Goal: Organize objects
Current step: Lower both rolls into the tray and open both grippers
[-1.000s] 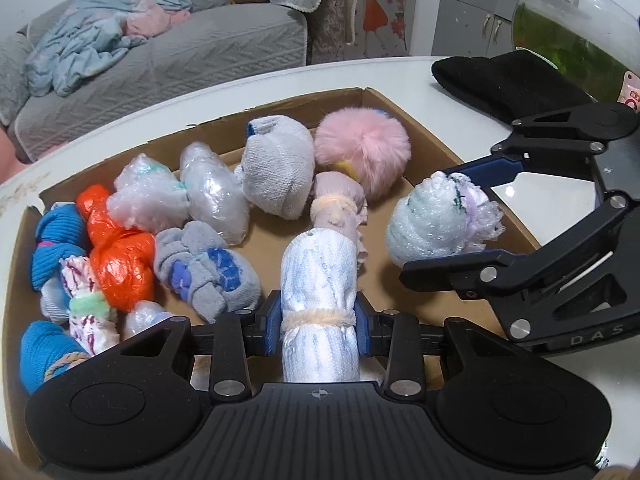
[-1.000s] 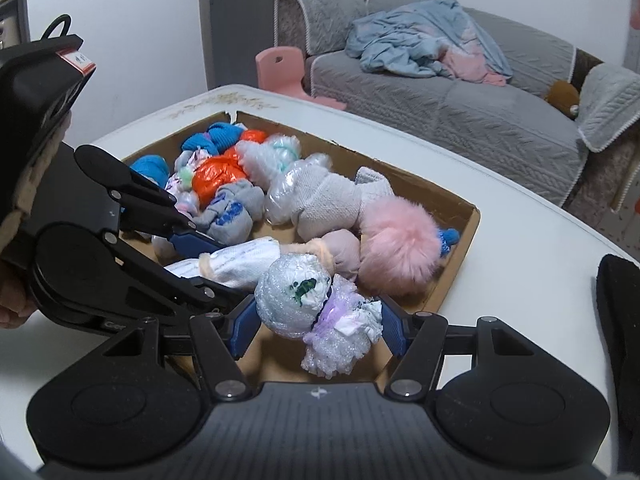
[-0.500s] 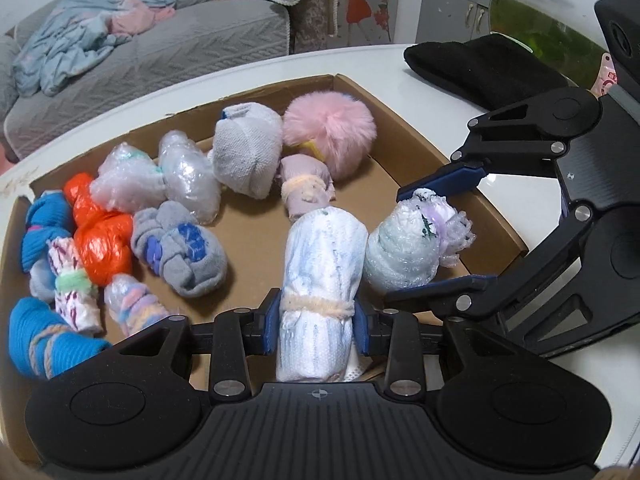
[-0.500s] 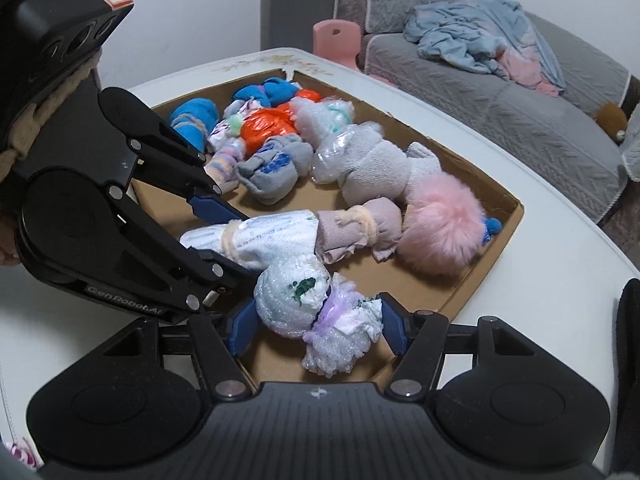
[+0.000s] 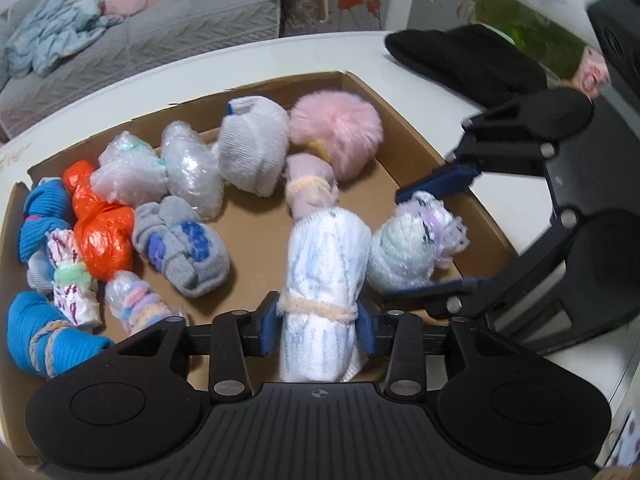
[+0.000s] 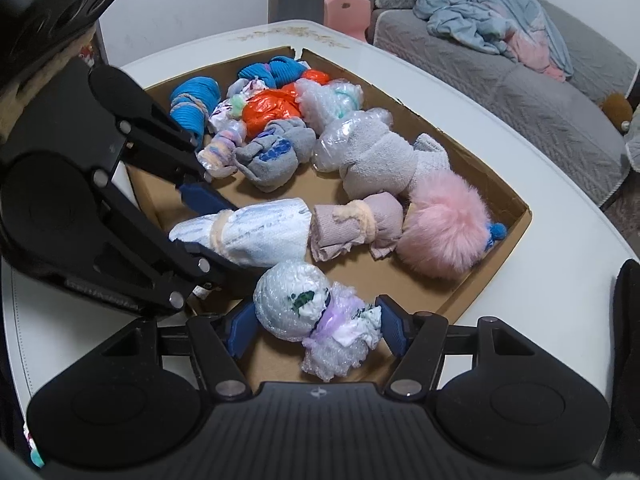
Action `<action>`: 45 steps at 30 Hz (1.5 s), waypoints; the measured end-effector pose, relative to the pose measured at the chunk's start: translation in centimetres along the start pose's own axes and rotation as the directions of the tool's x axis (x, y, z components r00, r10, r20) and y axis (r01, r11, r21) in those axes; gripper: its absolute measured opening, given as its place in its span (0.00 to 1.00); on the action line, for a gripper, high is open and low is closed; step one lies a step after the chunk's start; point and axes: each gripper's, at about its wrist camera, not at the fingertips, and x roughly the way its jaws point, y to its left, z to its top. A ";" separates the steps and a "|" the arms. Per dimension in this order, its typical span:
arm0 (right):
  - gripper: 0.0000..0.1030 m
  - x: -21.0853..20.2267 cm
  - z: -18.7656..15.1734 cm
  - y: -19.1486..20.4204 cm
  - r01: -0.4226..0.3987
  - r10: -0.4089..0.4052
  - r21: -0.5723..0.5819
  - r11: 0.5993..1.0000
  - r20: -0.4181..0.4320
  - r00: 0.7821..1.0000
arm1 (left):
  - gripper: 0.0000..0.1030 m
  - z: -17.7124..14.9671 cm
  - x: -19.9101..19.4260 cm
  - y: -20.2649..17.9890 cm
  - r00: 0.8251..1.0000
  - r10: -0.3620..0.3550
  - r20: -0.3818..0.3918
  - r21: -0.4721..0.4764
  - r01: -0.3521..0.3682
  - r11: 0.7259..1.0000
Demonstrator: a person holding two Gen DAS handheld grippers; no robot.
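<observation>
A white-and-blue cloth roll (image 5: 324,264) tied with a peach band lies on the floor of the cardboard box (image 5: 260,92). My left gripper (image 5: 318,324) straddles its near end; the jaws are opening and the pads barely touch it. The right wrist view shows that roll (image 6: 264,228) between the left gripper's (image 6: 222,234) fingers. My right gripper (image 6: 316,328) is shut on a bubble-wrapped bundle (image 6: 296,304) with a purple tail. It holds the bundle low over the box's near corner, right beside the roll. From the left wrist view, the bundle (image 5: 412,240) sits between the right gripper's (image 5: 400,244) blue pads.
The box (image 6: 440,136) also holds a pink pom-pom (image 5: 336,132), grey socks (image 5: 256,148), an orange bag (image 5: 100,232), blue socks (image 5: 40,340) and several wrapped bundles. A black cloth (image 5: 460,60) and a glass bowl (image 5: 532,24) stand on the white table beyond. A grey sofa (image 6: 520,92) is behind.
The left pads have spread slightly off the roll, which now rests in the box. The right gripper has brought the bubble-wrap bundle closer beside the roll and has rolled a little.
</observation>
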 end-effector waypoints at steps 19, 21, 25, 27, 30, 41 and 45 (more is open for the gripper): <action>0.93 -1.0 0.0 1.3 0.047 -0.050 0.063 0.997 0.040 0.998 | 0.97 -1.6 -3.8 0.8 0.986 0.102 0.128 -0.077 -0.093 0.993; 0.94 -1.1 0.1 1.6 0.059 -0.064 0.096 0.994 0.049 0.997 | 0.99 -2.1 -4.3 1.3 0.984 0.107 0.141 -0.113 -0.092 0.989; 0.94 -1.3 0.2 2.1 0.097 -0.107 0.183 0.978 0.045 0.993 | 0.99 -3.0 -5.6 2.2 0.982 0.099 0.160 -0.179 -0.069 0.981; 0.96 -1.6 0.2 2.4 0.121 -0.136 0.226 0.967 0.049 0.990 | 0.99 -3.4 -6.8 2.4 0.977 0.096 0.189 -0.201 -0.057 0.978; 0.99 -2.5 0.2 2.8 0.123 -0.151 0.298 0.947 0.074 0.986 | 0.99 -4.2 -8.3 2.6 0.966 0.138 0.221 -0.228 -0.087 0.970; 0.99 -3.8 0.9 5.2 0.134 -0.222 0.466 0.875 0.139 0.965 | 0.99 -6.9 -10.8 5.0 0.913 0.322 0.251 -0.341 -0.228 0.912; 0.99 -4.0 1.1 5.6 0.118 -0.228 0.501 0.858 0.164 0.960 | 0.99 -7.5 -11.2 5.6 0.882 0.398 0.252 -0.339 -0.305 0.890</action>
